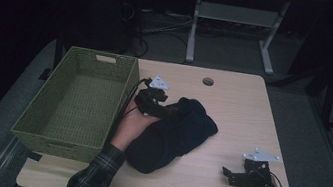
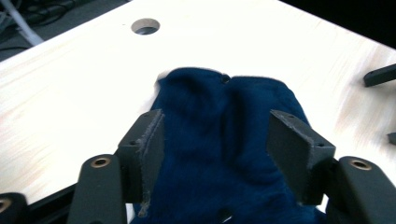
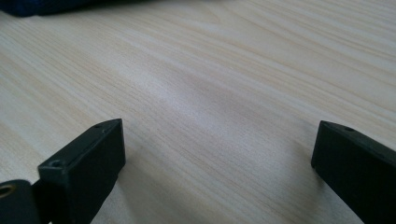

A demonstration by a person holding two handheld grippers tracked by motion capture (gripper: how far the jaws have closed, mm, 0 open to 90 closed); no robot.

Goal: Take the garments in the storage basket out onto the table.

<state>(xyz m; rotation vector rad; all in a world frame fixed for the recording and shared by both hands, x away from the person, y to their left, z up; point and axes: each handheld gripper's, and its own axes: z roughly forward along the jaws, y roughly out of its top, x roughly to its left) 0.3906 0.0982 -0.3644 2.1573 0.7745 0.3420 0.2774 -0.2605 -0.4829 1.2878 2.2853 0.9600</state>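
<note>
A dark blue cloth (image 1: 179, 131) lies bunched in the middle of the light wooden table (image 1: 242, 110). My left gripper (image 1: 164, 108) rests at the cloth's far left end, pointing right. In the left gripper view its jaws straddle a hump of the cloth (image 2: 219, 107), which fills the gap between the pads; the left gripper (image 2: 217, 140) reads as open. My right gripper (image 1: 229, 177) sits low near the table's front right corner, well apart from the cloth. In the right gripper view its jaws stand wide over bare wood, so the right gripper (image 3: 217, 154) is open.
A green woven basket (image 1: 28, 124) stands along the table's left side, just left of my left hand. A round cable hole (image 1: 208, 81) is near the far edge. Beyond the table stands a white desk frame (image 1: 193, 32).
</note>
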